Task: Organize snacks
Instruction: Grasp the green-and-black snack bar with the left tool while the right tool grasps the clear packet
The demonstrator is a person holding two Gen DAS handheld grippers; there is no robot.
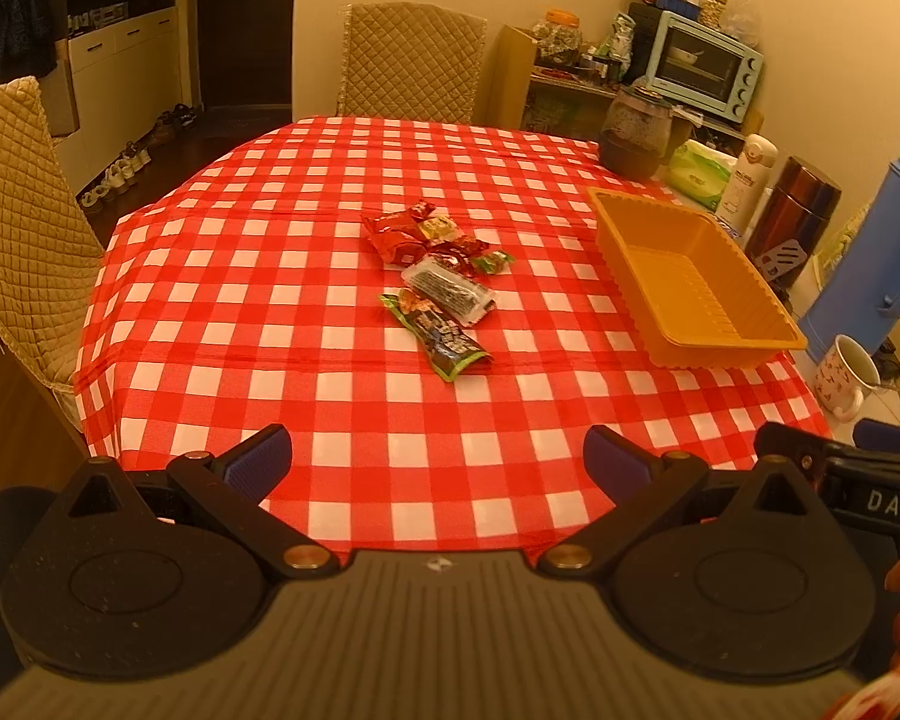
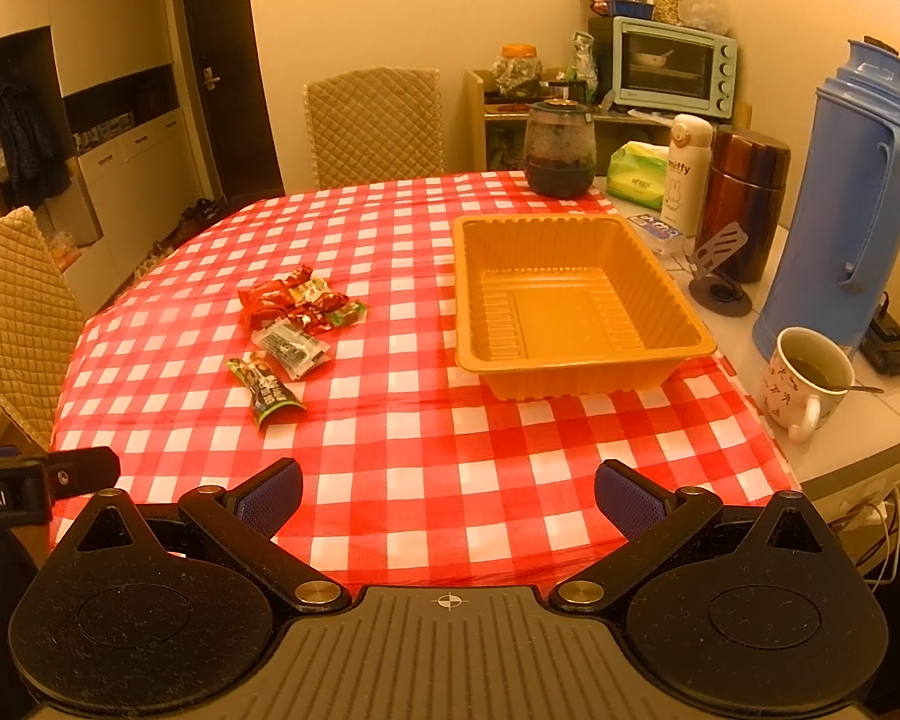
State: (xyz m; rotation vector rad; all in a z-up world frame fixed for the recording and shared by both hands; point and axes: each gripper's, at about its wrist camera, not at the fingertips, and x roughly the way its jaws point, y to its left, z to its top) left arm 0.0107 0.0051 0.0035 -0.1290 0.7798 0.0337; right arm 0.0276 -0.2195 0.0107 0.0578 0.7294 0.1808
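You held both grippers low over the near edge of a table covered in a red-and-white checked cloth (image 1: 306, 312). Your left gripper (image 1: 437, 462) stood with its black arms and blue-padded fingers (image 1: 258, 461) spread wide apart, nothing between them. Ahead of it and slightly left of its centre line, well out from the fingertips, lay a small heap of wrapped snacks: nearest you a long green-and-black foil packet (image 1: 444, 336), just behind it and touching it a clear packet with dark print (image 1: 450, 291), and behind those a cluster of crinkled red wrappers (image 1: 411, 231) with a small green sweet (image 1: 493, 262) at its right side. Further right, and apart from the heap, sat an empty orange ribbed plastic tray (image 1: 720, 336), rectangular, upright on the cloth near the table's right edge.

Your right gripper (image 2: 449, 495) was likewise fully parted, its blue pads (image 2: 627, 499) holding nothing. From it the snack heap lay ahead and to the left, with the orange tray's rim (image 2: 576, 363) ahead and a little right of centre. Right of the tray, off the cloth, stood a white patterned mug (image 2: 801, 393) with liquid and a spoon in it, and behind that a tall blue plastic thermos flask (image 2: 840, 198).
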